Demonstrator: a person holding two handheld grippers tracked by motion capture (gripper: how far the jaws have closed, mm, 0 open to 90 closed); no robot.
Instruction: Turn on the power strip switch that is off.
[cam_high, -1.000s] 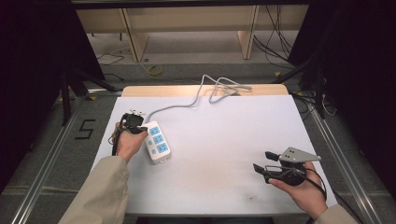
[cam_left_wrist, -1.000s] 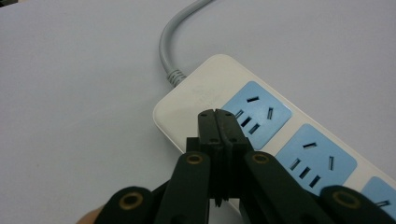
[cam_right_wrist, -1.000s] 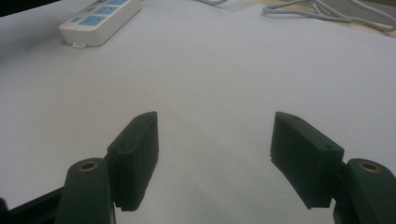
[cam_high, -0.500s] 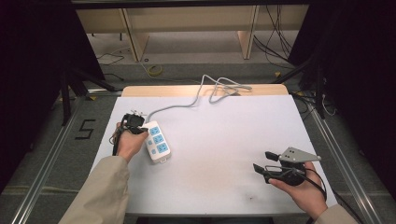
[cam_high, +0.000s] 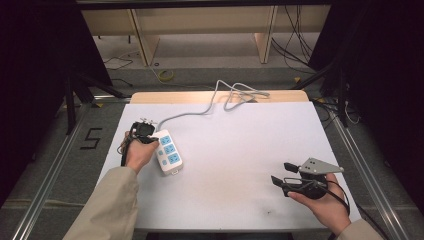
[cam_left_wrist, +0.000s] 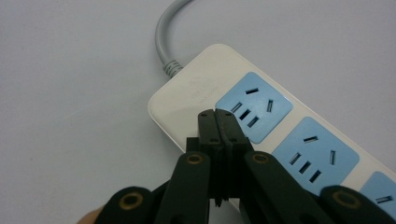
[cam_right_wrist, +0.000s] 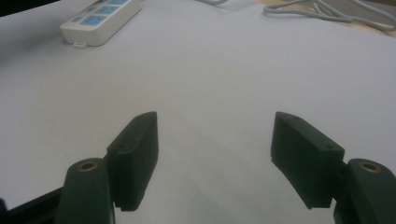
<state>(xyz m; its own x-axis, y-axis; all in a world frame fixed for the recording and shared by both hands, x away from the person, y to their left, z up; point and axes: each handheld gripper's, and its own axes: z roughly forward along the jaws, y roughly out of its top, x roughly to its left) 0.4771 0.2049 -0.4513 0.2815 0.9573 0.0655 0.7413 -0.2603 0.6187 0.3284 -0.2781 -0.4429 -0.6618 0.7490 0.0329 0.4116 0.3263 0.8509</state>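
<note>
A white power strip (cam_high: 168, 151) with three blue sockets lies on the left side of the white table (cam_high: 250, 140). Its grey cord (cam_high: 220, 95) runs toward the far edge. My left gripper (cam_high: 149, 135) is shut with nothing between the jaws. In the left gripper view its tips (cam_left_wrist: 217, 114) sit over the cord end of the power strip (cam_left_wrist: 289, 135), just beside the first blue socket. My right gripper (cam_high: 283, 172) is held open at the near right, nothing in it. The right gripper view shows the gripper (cam_right_wrist: 215, 126) facing bare table, with the power strip (cam_right_wrist: 100, 18) far off.
The cord (cam_right_wrist: 327, 11) loops in a loose coil on the wooden strip (cam_high: 280, 96) at the table's far edge. Beyond the table stand wooden shelf legs (cam_high: 262, 40) and floor cables. Metal rails (cam_high: 55, 165) run along both sides.
</note>
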